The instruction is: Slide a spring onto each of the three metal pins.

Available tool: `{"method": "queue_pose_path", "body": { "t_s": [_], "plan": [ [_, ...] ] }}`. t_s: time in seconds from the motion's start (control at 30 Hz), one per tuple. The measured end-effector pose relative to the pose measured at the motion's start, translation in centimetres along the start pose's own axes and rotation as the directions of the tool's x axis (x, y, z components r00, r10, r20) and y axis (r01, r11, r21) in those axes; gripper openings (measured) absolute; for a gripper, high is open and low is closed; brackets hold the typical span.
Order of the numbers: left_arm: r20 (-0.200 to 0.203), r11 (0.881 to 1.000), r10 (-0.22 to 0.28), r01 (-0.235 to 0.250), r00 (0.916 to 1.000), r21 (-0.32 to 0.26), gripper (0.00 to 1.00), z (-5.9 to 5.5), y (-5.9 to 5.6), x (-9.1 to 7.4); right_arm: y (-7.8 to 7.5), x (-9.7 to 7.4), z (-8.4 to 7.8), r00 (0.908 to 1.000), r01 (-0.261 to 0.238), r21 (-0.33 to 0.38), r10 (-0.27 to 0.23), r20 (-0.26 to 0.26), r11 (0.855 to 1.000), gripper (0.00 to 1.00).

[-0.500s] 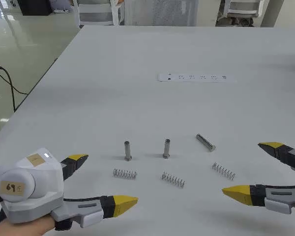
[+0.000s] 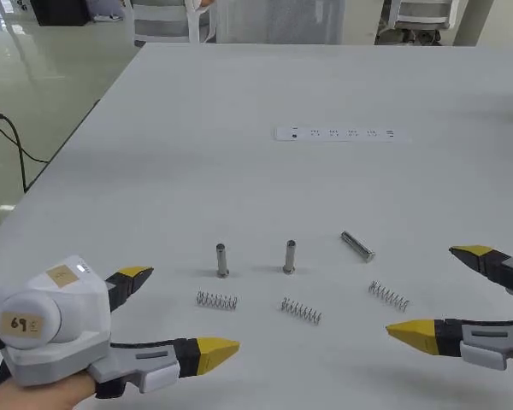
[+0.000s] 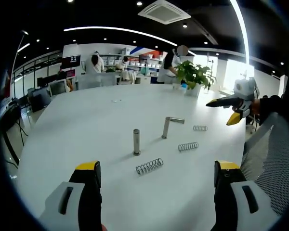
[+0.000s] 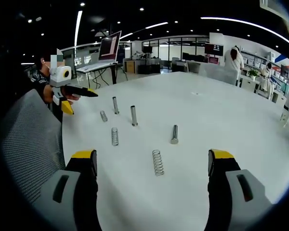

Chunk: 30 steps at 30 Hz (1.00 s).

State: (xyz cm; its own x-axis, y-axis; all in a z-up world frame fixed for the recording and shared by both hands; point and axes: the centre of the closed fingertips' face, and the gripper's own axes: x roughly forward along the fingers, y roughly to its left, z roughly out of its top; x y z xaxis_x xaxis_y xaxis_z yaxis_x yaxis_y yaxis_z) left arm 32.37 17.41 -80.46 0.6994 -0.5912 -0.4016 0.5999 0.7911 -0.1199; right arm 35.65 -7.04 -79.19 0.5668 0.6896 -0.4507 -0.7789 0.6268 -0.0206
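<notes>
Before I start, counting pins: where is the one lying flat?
In the head view, the lying pin rests right of the middle pin, just beyond the rightmost spring.

Before you: a white tabletop bearing a power strip. To your left, glossy floor with a dark cable; chairs beyond. Overhead, light strips; a potted plant behind.

Head view above pins; gripper views low, opposite sides.
</notes>
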Motion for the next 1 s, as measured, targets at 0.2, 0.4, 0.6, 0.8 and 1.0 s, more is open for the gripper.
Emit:
{"method": "queue_pose_path", "body": {
  "t_s": [0.2, 0.4, 0.6, 0.8, 1.0],
  "plan": [
    [0.000, 1.000, 0.000, 0.000, 1.0000, 0.000, 0.97, -0.01, 0.01, 0.00, 0.02, 0.01, -0.06, 1.0000, -0.001, 0.000, 0.001, -0.002, 1.000, 0.97],
    [0.000, 1.000, 0.001, -0.001, 1.0000, 0.001, 0.97, 0.00, 0.08, 0.02, -0.02, 0.01, -0.07, 1.0000, 0.000, 0.000, 0.000, -0.002, 1.000, 0.97],
    [0.000, 1.000, 0.000, 0.000, 1.0000, 0.001, 0.97, 0.04, 0.09, -0.01, -0.01, 0.03, -0.06, 1.0000, -0.002, -0.001, 0.002, -0.003, 1.000, 0.97],
    [-0.001, 1.000, 0.002, -0.002, 1.0000, 0.001, 0.97, -0.04, 0.06, -0.10, 0.13, 0.00, -0.02, 1.0000, -0.003, -0.001, 0.003, -0.003, 1.000, 0.97],
    [0.000, 1.000, 0.005, -0.005, 1.0000, 0.002, 0.97, 0.03, 0.14, -0.15, 0.21, 0.00, 0.05, 1.0000, -0.004, -0.003, 0.004, -0.002, 1.000, 0.97]
  ]
}}
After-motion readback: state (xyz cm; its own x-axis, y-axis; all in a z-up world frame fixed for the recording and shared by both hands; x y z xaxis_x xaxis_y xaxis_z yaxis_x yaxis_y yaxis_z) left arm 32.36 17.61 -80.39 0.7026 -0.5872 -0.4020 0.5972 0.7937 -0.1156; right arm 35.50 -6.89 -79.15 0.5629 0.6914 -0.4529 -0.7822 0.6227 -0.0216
